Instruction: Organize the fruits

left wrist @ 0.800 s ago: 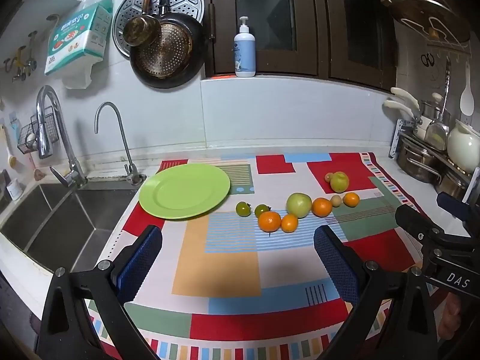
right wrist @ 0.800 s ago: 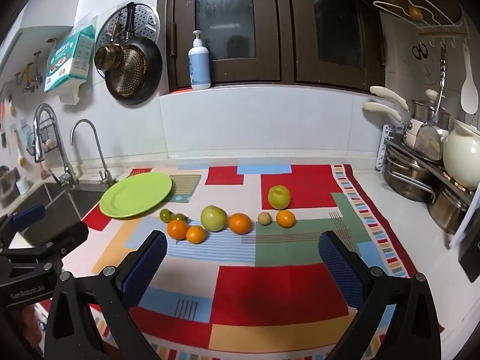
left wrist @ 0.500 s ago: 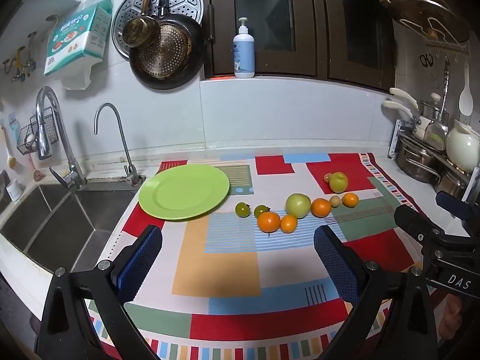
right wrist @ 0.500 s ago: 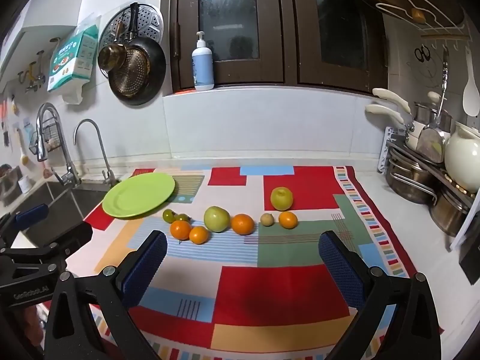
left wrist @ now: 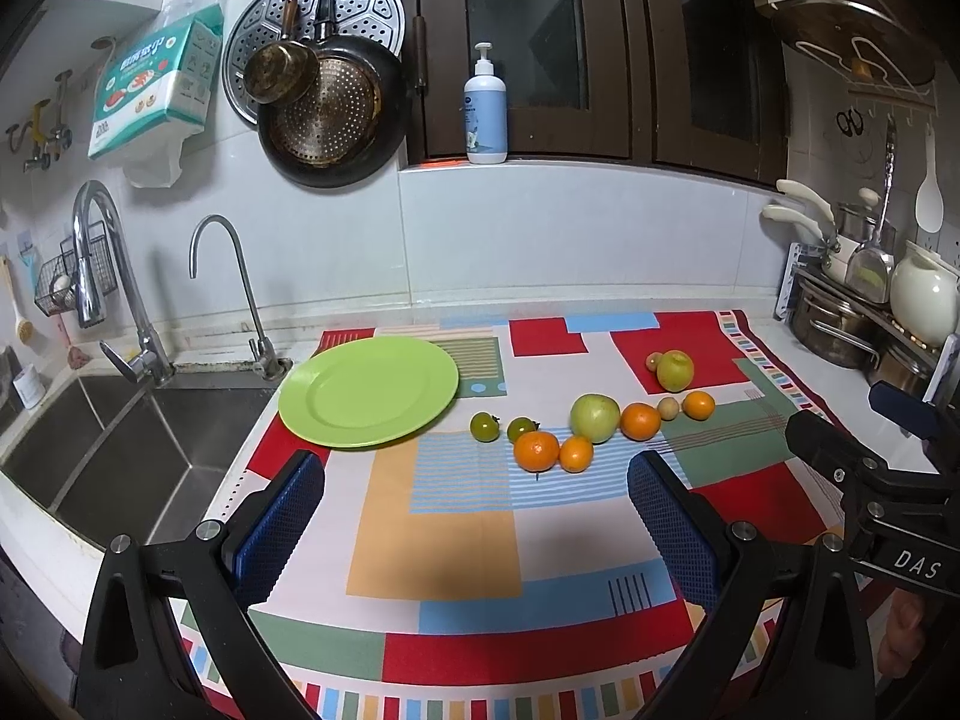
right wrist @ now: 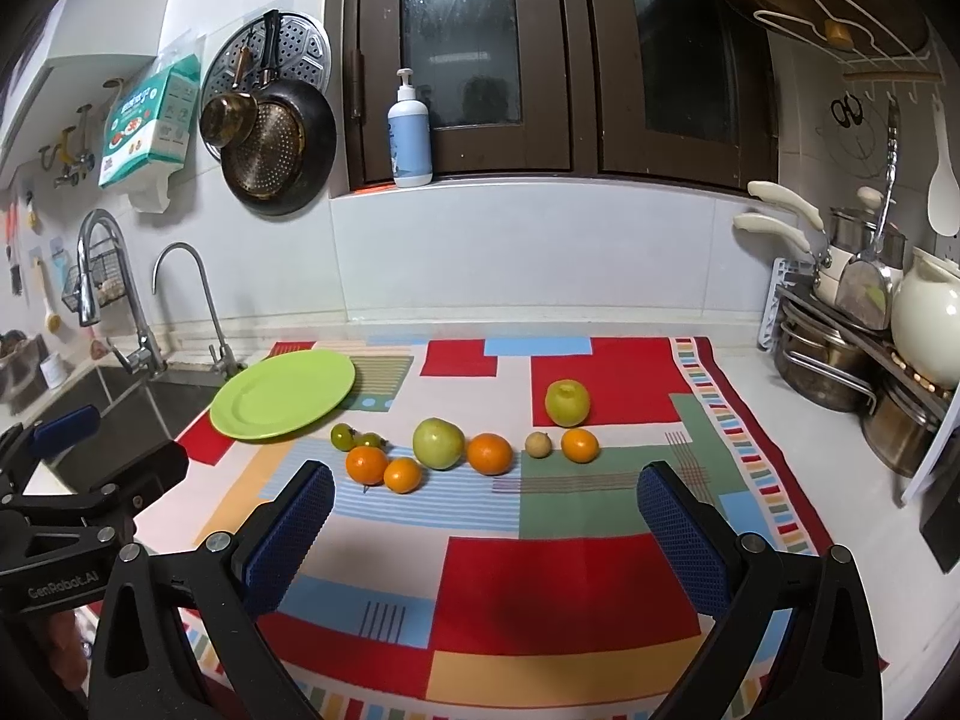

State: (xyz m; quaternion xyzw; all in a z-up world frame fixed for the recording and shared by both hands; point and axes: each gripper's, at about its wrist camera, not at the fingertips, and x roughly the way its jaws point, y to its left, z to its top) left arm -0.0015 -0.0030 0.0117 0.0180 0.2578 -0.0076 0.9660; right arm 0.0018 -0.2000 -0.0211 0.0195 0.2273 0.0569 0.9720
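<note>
Several fruits (right wrist: 438, 443) well beyond the wide-open, empty right claw (right wrist: 483, 516)

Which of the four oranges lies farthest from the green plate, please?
The orange at the right end of the row, beside the small tan fruit; the other three lie closer to the plate.

Just beyond the left gripper's fingers (left wrist: 282, 528), a tiny brownish fruit (left wrist: 653, 361) hides partly behind the yellow-green fruit (left wrist: 675, 369), too small to name. The right gripper (left wrist: 864, 450) is cut off by the right-hand edge, and the bottle label (right wrist: 398, 151) stays unreadable.
</note>
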